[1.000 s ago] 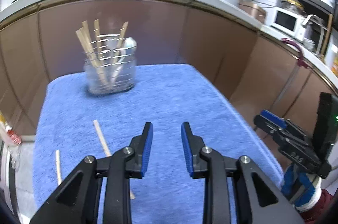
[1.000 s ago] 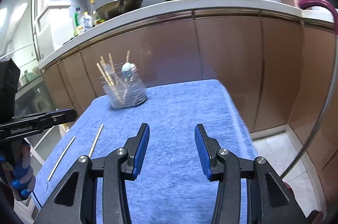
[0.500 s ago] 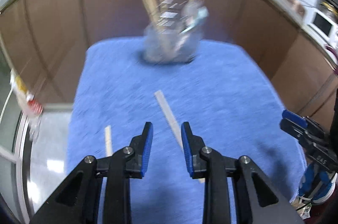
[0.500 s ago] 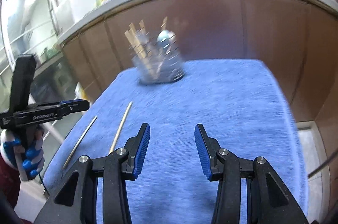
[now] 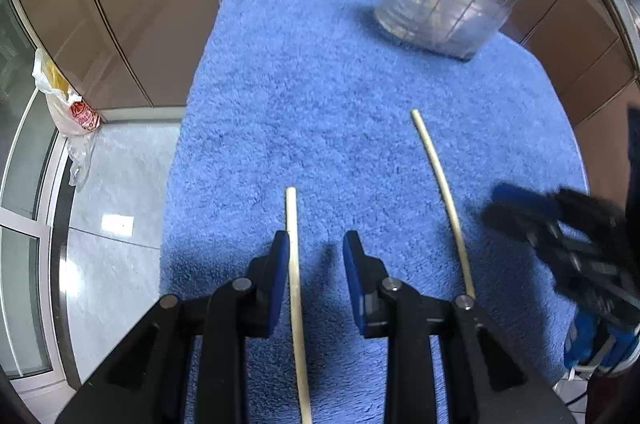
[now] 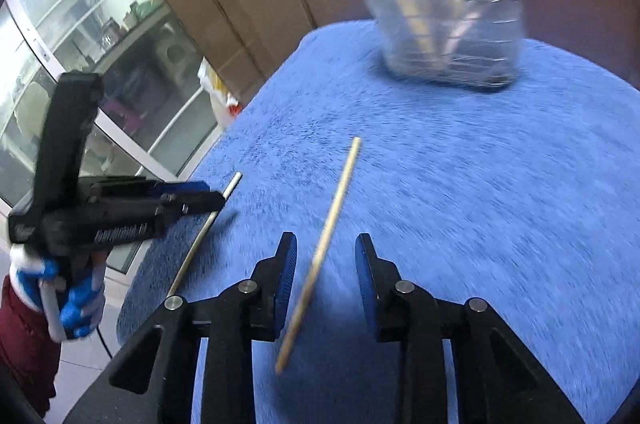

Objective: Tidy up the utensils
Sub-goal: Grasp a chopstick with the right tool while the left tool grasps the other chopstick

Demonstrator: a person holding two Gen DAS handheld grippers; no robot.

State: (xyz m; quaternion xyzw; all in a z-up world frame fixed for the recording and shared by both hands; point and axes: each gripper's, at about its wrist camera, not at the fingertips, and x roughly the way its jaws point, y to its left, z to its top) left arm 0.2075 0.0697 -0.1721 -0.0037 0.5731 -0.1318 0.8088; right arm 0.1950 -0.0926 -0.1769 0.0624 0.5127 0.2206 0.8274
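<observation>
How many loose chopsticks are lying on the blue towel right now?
2. One chopstick lies between the left claw's jaws; the other chopstick lies between the right claw's closing jaws. More stand in the clear holder, not loose.

We see daylight from the glass doors [image 6: 80,36] at left, glare on the floor [image 5: 116,224], heavy motion blur in the right wrist view, and fisheye bending with dark corners.

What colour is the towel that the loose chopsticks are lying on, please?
The towel is blue and fluffy, clearest in the left wrist view.
</observation>
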